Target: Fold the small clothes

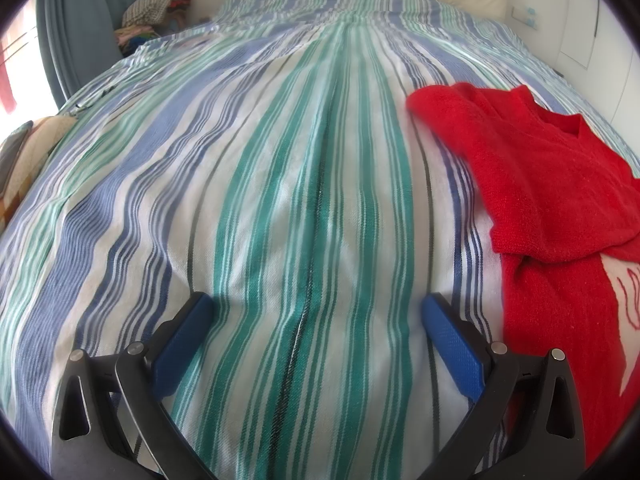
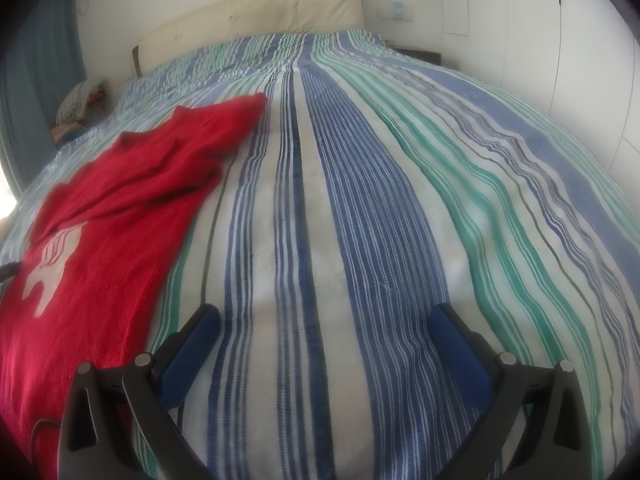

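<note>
Left gripper [image 1: 316, 312] spread wide, empty, over the striped bedspread [image 1: 280, 184]. Right gripper [image 2: 326, 322] same: wide apart, nothing held. Red sweater [image 1: 552, 184] lies on the bed between them, rumpled, one sleeve folded over the body, white print showing. Cream headboard [image 2: 256, 12] at far end, pile of clothes [image 1: 156, 4] beside curtain.

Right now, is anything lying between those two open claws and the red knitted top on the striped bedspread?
Nothing visible: only bare striped bedspread separates the left gripper and right gripper from the red knitted top.
</note>
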